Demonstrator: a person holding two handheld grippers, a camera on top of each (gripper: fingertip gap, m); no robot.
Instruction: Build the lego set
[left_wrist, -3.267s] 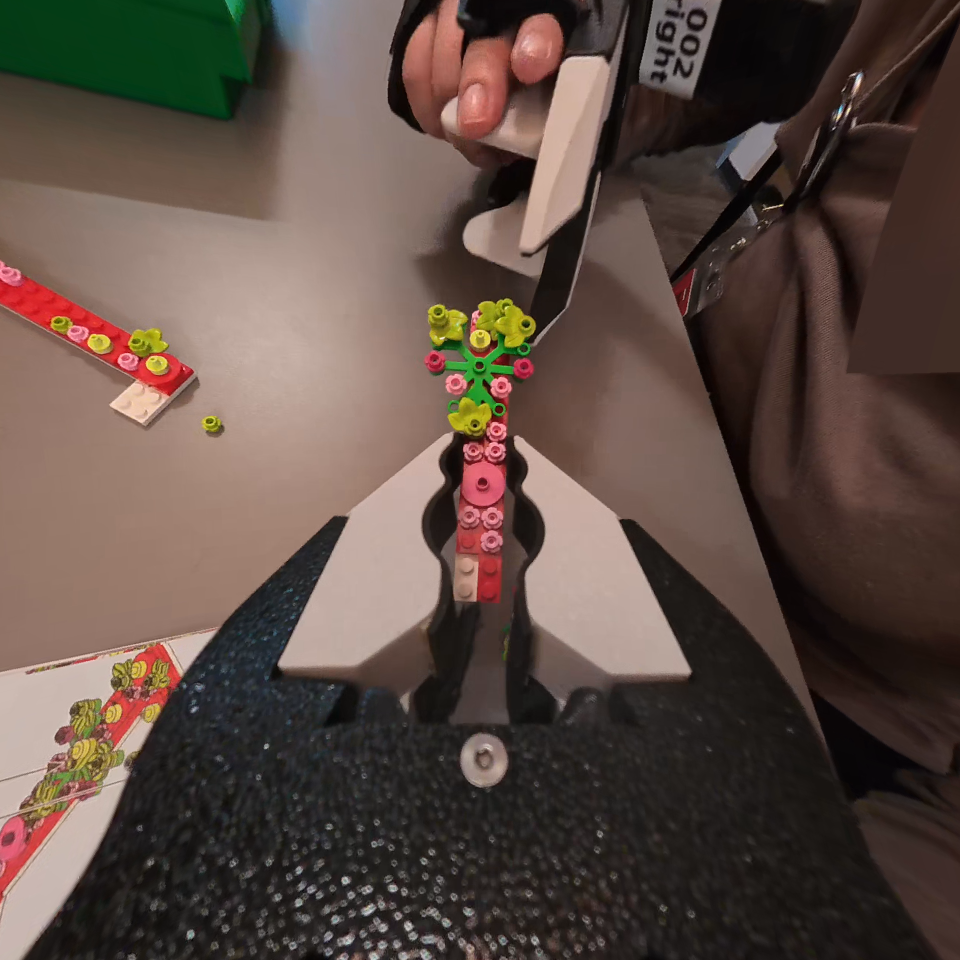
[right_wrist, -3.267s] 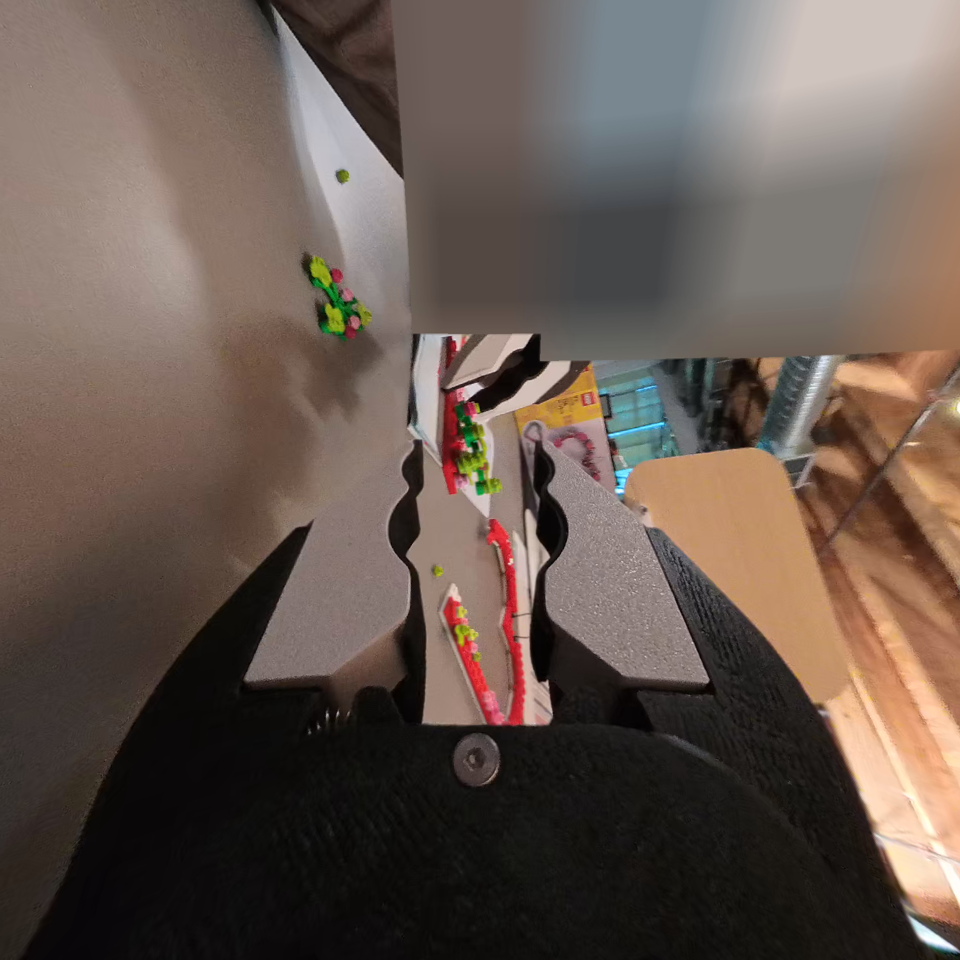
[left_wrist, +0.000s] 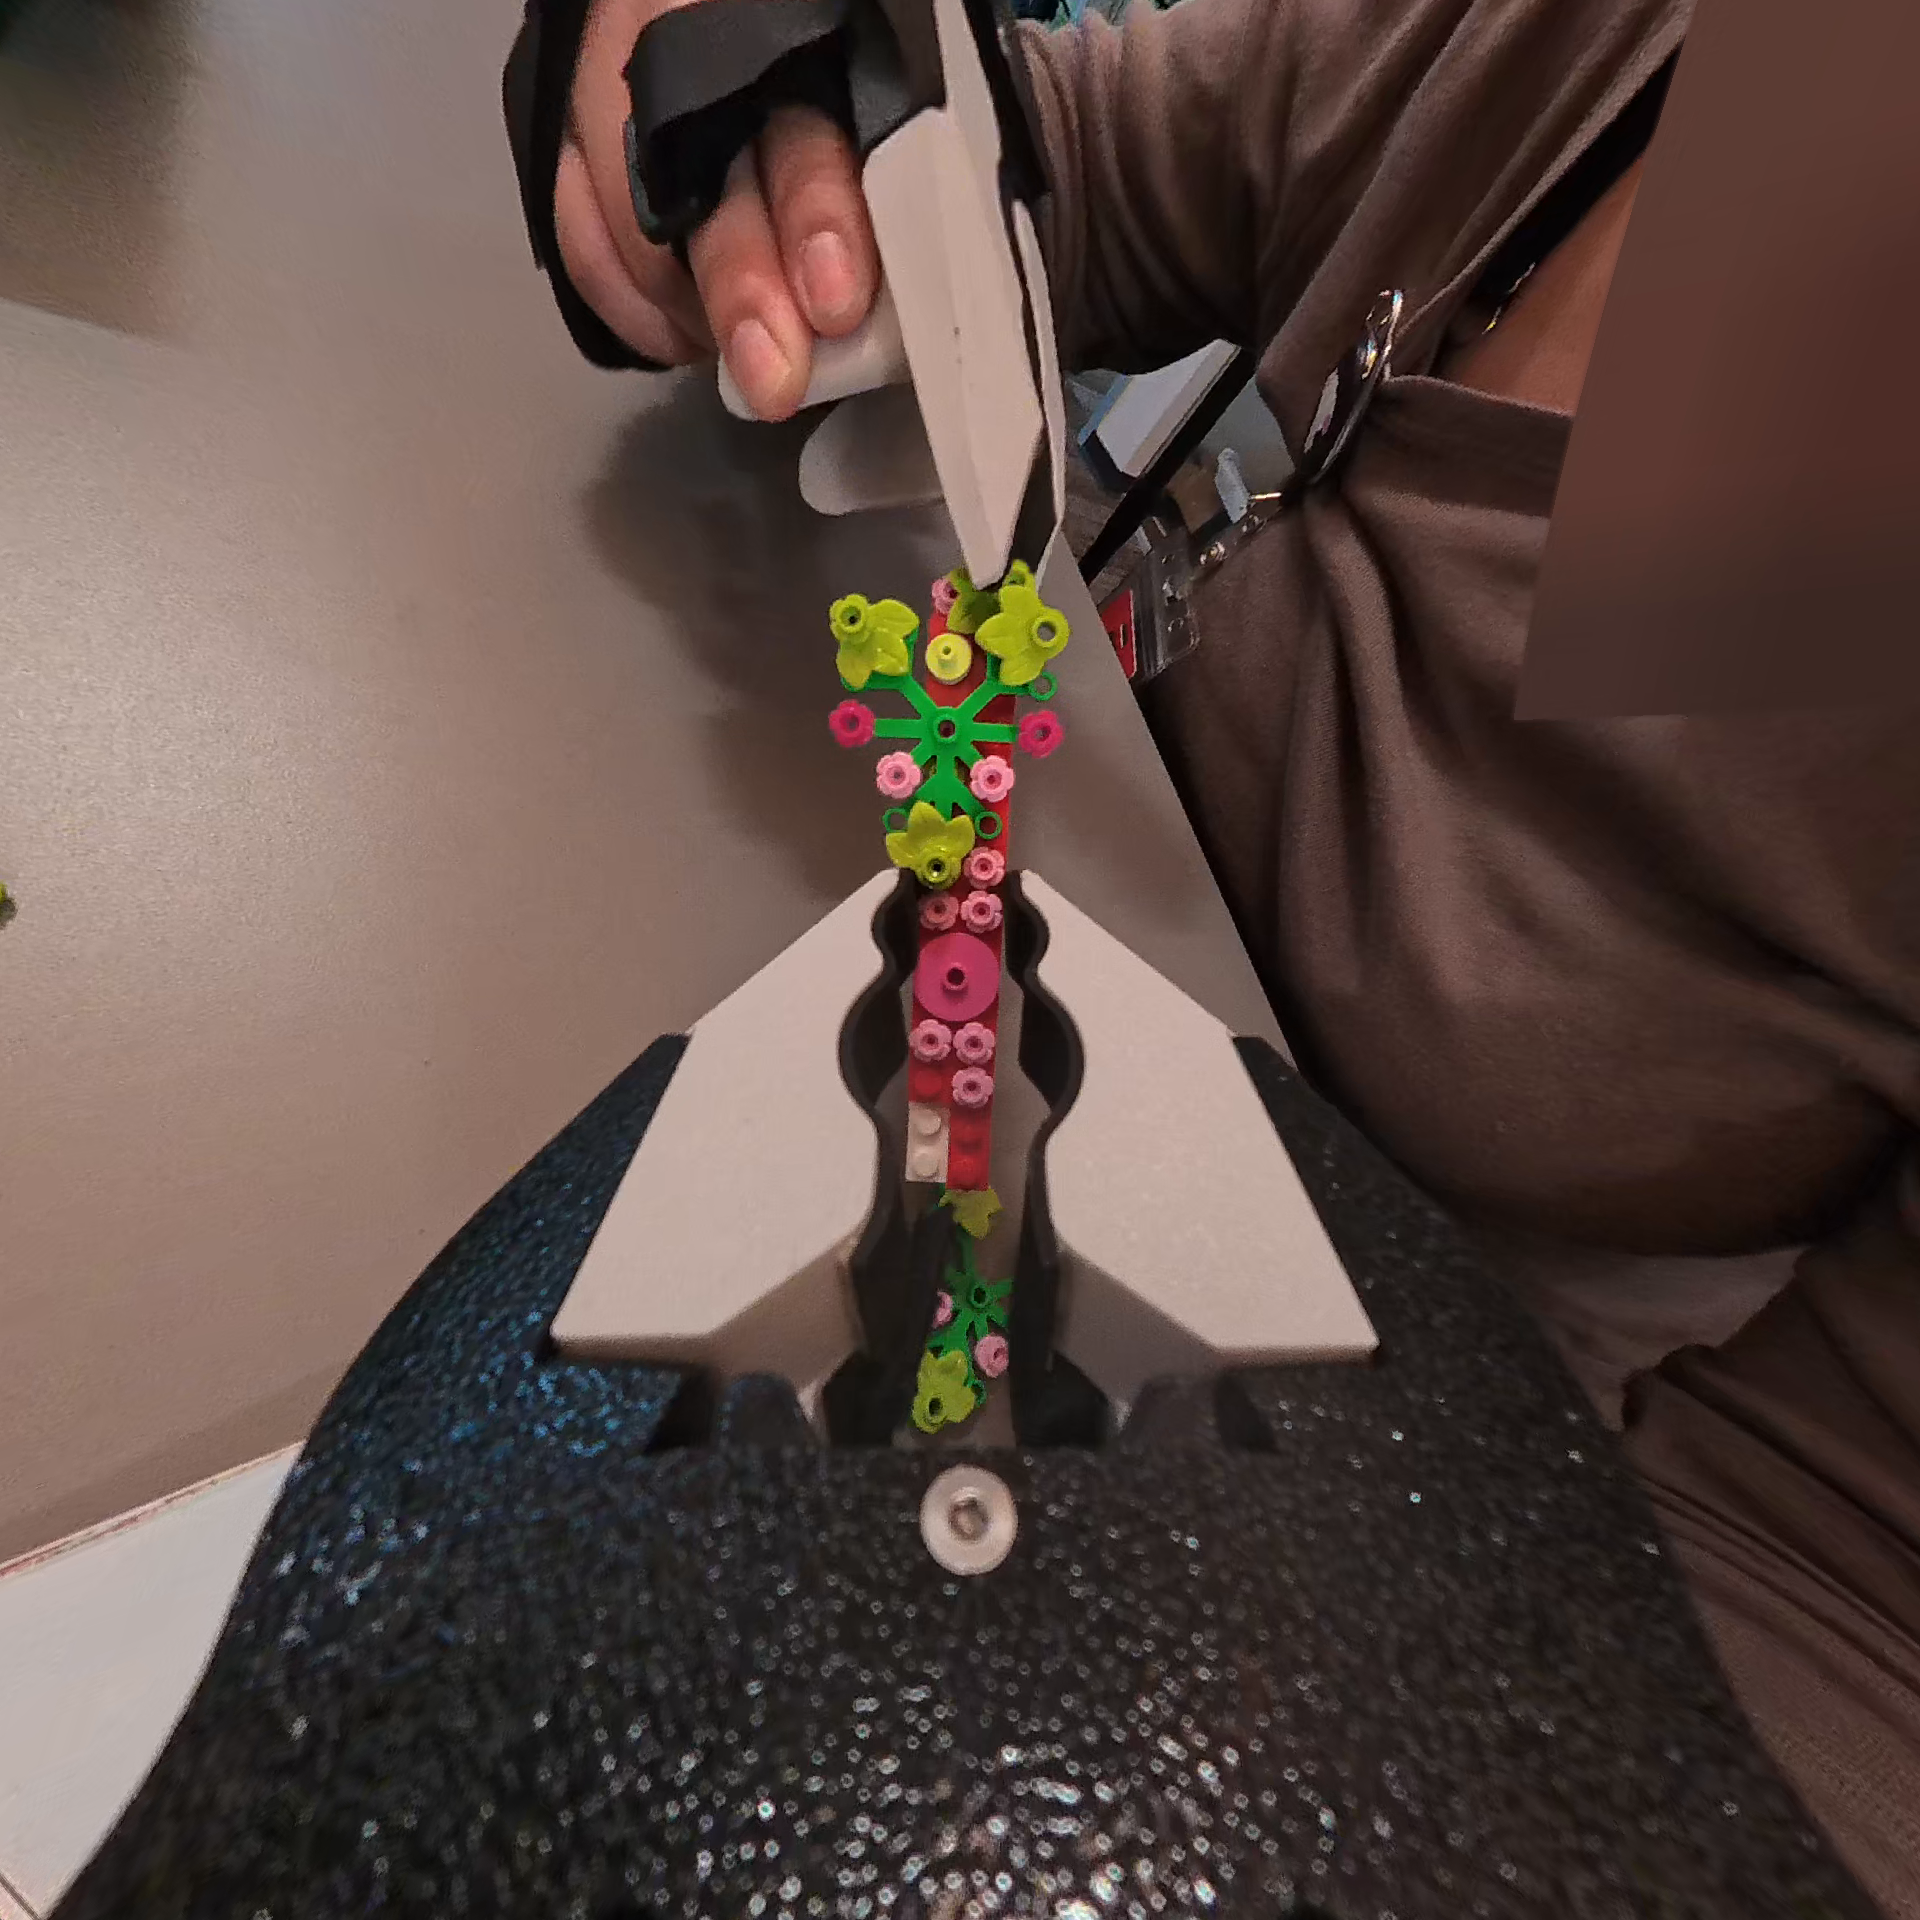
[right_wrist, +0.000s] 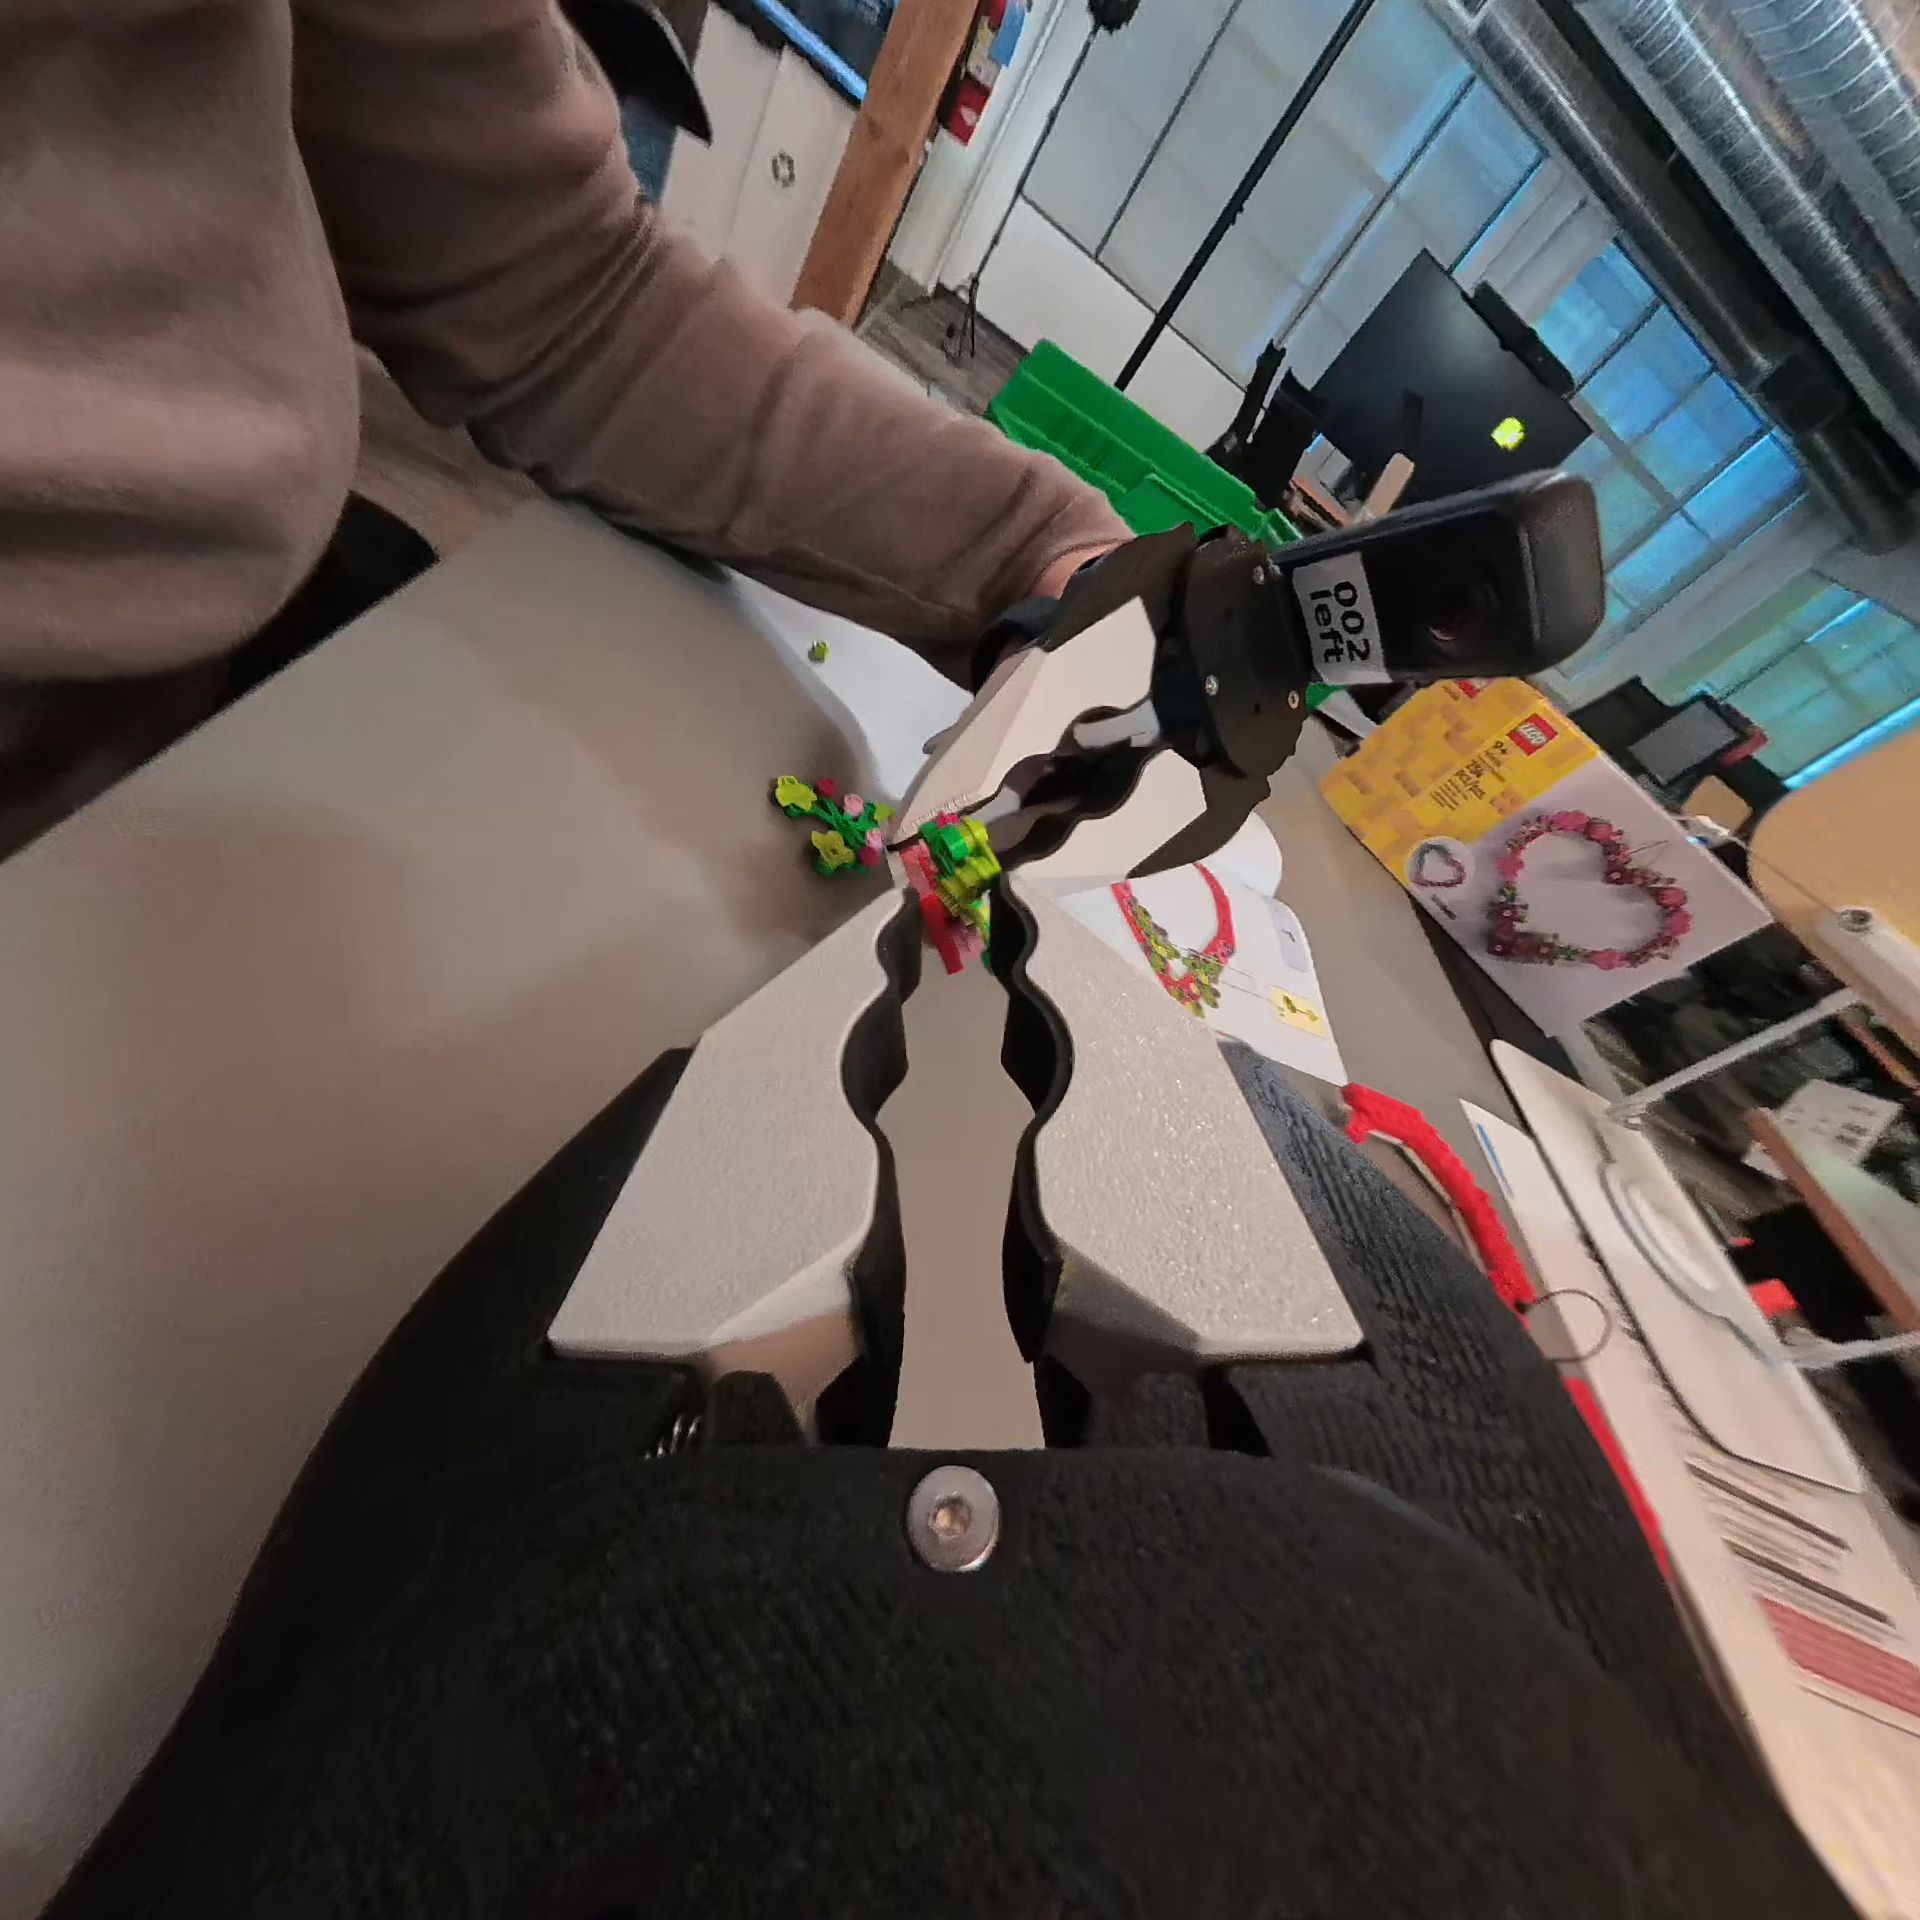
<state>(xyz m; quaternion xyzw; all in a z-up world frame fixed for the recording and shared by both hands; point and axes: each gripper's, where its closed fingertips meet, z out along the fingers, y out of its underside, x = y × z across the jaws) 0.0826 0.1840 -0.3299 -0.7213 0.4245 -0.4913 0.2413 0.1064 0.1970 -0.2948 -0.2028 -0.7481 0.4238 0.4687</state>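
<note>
Between left tongs (left_wrist: 958, 883), flowered strip (left_wrist: 956, 997)

The near end of the red lego strip (left_wrist: 961, 997) is disappearing at six o'clock between the left gripper (left_wrist: 958, 883) fingers, and the loose flower cluster (left_wrist: 961, 1325) below it is showing only through the gap. At twelve o'clock the right gripper (left_wrist: 1003, 566) tips are covering the strip's far end; whether they are pinching it cannot be told. In the right wrist view the strip (right_wrist: 951, 883) is blurring into a smear. The red curved piece (right_wrist: 1444, 1195) at three o'clock is running behind the gripper body.
</note>
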